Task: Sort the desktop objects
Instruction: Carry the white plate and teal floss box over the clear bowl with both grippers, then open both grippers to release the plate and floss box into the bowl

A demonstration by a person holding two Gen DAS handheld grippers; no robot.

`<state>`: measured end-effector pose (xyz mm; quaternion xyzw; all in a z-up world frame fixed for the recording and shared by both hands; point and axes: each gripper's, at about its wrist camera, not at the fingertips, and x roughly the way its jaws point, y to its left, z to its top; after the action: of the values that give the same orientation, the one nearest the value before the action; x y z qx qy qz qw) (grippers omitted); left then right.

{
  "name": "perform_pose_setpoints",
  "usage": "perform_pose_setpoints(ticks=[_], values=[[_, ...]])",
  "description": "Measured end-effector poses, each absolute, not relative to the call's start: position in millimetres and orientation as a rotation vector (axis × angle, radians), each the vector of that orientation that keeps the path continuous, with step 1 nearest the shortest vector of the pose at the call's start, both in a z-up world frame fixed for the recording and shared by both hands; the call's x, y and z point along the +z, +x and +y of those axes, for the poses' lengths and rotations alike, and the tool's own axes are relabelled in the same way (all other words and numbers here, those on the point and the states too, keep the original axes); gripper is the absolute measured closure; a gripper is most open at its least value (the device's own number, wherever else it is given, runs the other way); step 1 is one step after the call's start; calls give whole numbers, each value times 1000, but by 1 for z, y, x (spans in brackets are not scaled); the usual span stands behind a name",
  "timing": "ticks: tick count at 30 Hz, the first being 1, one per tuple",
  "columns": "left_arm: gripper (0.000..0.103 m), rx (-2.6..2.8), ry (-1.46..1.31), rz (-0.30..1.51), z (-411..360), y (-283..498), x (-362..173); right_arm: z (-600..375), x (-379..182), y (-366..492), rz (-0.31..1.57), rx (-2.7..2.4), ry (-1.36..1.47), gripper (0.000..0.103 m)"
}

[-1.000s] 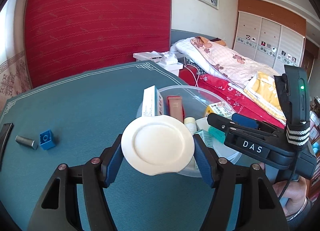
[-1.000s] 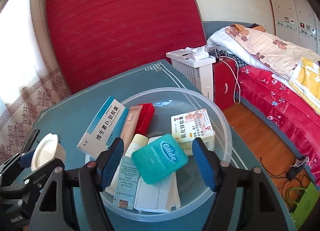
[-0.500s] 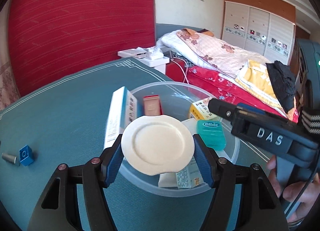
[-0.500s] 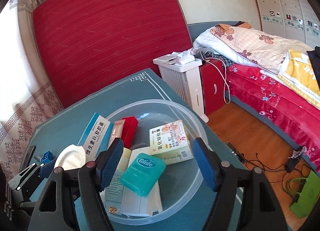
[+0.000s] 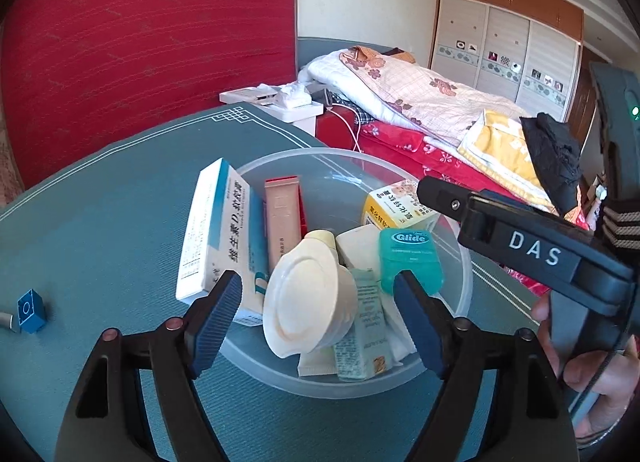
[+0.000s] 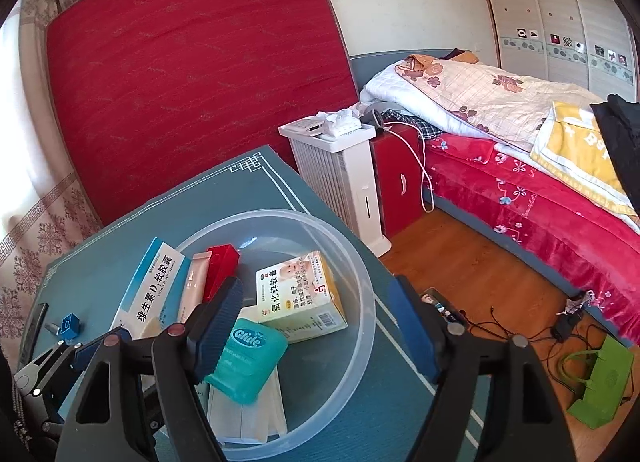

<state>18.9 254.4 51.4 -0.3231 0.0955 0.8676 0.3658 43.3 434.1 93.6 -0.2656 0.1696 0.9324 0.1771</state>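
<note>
The teal table [image 5: 120, 214] fills the lower part of both views, and the clear plastic bowl [image 5: 460, 262] sits on it toward the edge nearest the bed [image 6: 520, 190]. In the left wrist view the blue-and-white medicine box [image 5: 216, 234] leans against the bowl's rim at about 9 o'clock, with the pink tube [image 5: 282, 218] just beside it and the yellow-and-white box [image 5: 396, 210] at about 1 o'clock. The left gripper [image 5: 318, 318] has just been opening; its blue pads [image 5: 214, 314] stand apart on either side of the white round jar [image 5: 308, 298], clear of it, and the jar lies tilted on its side in the bowl on the other items. The teal Glide floss case [image 5: 410, 258] lies in the bowl at about 3 o'clock from the jar, atop flat white packets. The right gripper [image 6: 320, 326] has also just been opening, its fingers spread wide above the bowl and gripping nothing, the floss case just beneath its left pad. Out on the table at 9 o'clock from the bowl sits a small blue block [image 5: 30, 310].
</note>
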Motion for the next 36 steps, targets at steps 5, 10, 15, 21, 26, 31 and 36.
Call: perform_pose_setpoints(ticks=[5, 10, 15, 21, 26, 31, 36], values=[[22, 2243, -763, 235, 240, 27, 63, 433, 92, 42, 467, 2638, -753, 24], [22, 2261, -746, 229, 235, 25, 67, 429, 89, 40, 455, 2645, -766, 24], [22, 2295, -771, 187, 226, 16, 69, 422, 93, 41, 421, 2660, -748, 24], [22, 2364, -784, 136, 208, 5, 75, 405, 97, 40, 358, 2691, -735, 22], [22, 2430, -837, 39, 185, -9, 80, 386, 98, 40, 296, 2730, -733, 22], [22, 2490, -890, -53, 159, -20, 79, 368, 104, 45, 244, 2777, -713, 21], [22, 2612, -960, -101, 127, -30, 75, 350, 110, 53, 210, 2820, -692, 20]])
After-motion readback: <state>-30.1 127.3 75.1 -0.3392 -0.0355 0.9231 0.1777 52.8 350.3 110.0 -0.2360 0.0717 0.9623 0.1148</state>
